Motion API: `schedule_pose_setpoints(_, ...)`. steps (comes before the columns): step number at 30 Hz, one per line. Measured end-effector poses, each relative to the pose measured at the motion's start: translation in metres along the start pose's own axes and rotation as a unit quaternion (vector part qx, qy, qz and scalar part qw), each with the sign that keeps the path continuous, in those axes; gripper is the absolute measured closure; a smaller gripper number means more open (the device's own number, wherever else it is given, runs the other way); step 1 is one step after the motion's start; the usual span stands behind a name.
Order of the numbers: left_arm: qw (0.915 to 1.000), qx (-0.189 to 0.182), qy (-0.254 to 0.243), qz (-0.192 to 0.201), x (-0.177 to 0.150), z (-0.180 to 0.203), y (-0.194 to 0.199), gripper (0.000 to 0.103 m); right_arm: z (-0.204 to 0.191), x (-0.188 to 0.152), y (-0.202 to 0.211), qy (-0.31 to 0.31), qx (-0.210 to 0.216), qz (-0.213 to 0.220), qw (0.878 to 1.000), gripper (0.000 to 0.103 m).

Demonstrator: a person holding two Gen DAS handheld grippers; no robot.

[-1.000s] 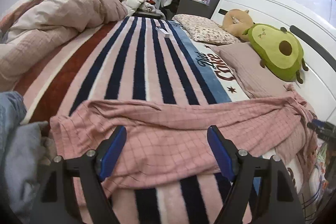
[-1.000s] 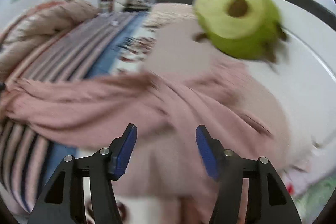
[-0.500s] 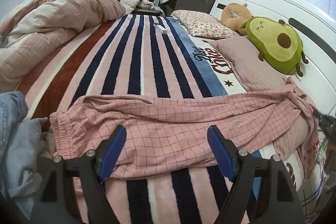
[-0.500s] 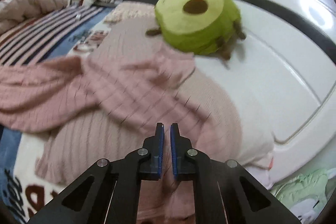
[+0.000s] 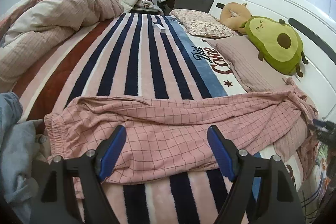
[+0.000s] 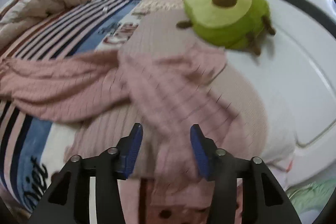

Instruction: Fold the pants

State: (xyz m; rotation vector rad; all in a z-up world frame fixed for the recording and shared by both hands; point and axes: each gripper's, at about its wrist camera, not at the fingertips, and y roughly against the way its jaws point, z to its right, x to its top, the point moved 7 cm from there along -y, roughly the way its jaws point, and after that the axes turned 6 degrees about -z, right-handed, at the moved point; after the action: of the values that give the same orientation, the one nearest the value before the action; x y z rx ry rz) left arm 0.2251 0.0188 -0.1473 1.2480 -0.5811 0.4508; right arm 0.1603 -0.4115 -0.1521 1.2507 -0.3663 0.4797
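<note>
pink checked cotton pants (image 5: 168,125) lying crosswise ahead | left tool (image 5: 167,150) hovering wide open | right tool (image 6: 166,148) opening over leg end, nearer

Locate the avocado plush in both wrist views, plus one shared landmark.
Left wrist: avocado plush sits upper right, on the pink pillow against the white headboard.
Right wrist: avocado plush sits upper centre-right, blurred, same pillow.
Shared landmark: the checked pink pants, one end draped onto that pillow.
</note>
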Motion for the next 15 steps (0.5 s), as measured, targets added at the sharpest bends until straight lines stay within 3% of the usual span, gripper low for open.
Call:
schedule_pose_setpoints(2, 1.0000, 0.002, -0.002, 0.001, 0.000, 0.000, 0.002, 0.027, 0.000, -0.011, -0.013, 0.008, -0.037, -0.011, 0.999, 0.061)
schedule_pose_setpoints(4, 1.0000, 0.004, 0.001, 0.002, 0.000, -0.002, 0.004, 0.027, 0.006, -0.013, -0.014, 0.009, -0.081, 0.007, 0.997, 0.061)
schedule_pose_setpoints(6, 1.0000, 0.006, 0.002, 0.003, 0.000, -0.003, 0.007, 0.027, 0.021, -0.011, -0.009, -0.009, -0.124, 0.022, 0.992, 0.083)
schedule_pose_setpoints(7, 1.0000, 0.007, 0.003, 0.004, 0.000, -0.005, 0.008, 0.027, 0.026, -0.009, -0.009, -0.014, -0.132, 0.024, 0.991, 0.099)
schedule_pose_setpoints(15, 0.9999, 0.009, 0.004, 0.004, 0.003, -0.007, 0.005, 0.027, 0.045, 0.043, 0.017, -0.018, -0.107, 0.076, 0.991, 0.101)
